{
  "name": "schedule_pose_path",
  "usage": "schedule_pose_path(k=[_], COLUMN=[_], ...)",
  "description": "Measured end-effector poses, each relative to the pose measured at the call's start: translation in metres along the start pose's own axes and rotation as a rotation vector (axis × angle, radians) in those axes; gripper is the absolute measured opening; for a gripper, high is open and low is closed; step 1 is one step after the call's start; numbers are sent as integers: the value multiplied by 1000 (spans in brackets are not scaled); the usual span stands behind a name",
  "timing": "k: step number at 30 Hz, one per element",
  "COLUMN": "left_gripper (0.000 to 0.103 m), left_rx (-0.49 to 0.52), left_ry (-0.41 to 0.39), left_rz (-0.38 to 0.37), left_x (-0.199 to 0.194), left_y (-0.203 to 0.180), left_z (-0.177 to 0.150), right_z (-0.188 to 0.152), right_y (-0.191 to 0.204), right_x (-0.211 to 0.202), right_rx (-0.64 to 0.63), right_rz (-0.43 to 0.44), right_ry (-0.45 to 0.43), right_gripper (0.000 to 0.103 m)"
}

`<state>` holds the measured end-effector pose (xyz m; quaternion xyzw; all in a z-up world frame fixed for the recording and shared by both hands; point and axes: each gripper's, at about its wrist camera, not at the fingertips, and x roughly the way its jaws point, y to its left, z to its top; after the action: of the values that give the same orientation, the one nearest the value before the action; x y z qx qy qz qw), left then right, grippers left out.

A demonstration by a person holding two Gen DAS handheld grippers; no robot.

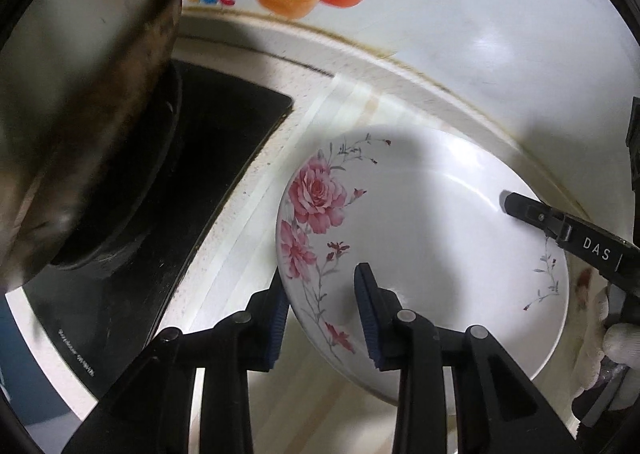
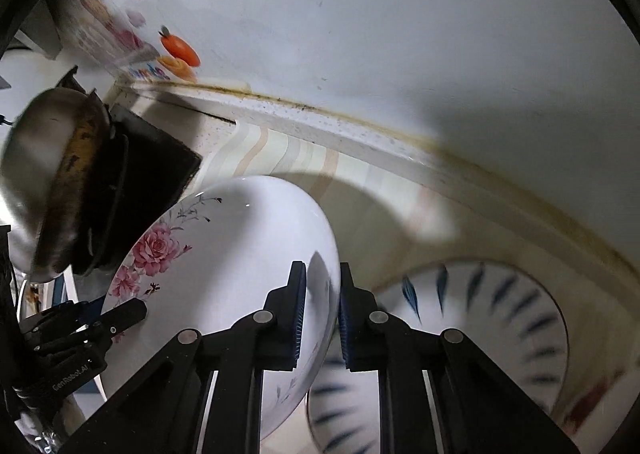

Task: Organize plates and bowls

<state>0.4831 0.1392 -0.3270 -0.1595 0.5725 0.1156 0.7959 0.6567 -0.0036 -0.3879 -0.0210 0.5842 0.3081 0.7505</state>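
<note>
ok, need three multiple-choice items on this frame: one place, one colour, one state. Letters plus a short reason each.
1. Where does the wok sit?
A. on the black stove
B. in a sink
C. on the plate

2. What colour are the big flowers on the floral plate?
A. blue
B. pink
C. yellow

3. How is the floral plate held?
A. by neither gripper
B. by the left gripper only
C. by both grippers, at opposite rims

Key: 1 A, the wok rests on the stove. 2 B, pink roses show on the rim. 3 C, the left gripper and right gripper each clamp an edge.
</note>
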Motion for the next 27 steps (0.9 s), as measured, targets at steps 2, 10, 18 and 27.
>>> schedule_pose_path(k=[2,10,18,27], left_gripper=[30,30,30,30], left_rx=[19,135,261,396], left_ry=[-6,-9,-6,33], left_rz=[-15,-104,-176,-193], left_x=[-15,-58,-93,-100], left_y=[-1,-26,-59,-84], left_z=[-3,-43,-95,-144], right_z=[-13,-83,-175,-279], right_y=[1,-6,-19,-37], right_x=[-19,-103,-168,-200], right_rx=[21,104,227,332], right_rz=[-1,-31,-80,-109], right_ry=[-22,-104,-159,-172], right_gripper=[17,16,16,16])
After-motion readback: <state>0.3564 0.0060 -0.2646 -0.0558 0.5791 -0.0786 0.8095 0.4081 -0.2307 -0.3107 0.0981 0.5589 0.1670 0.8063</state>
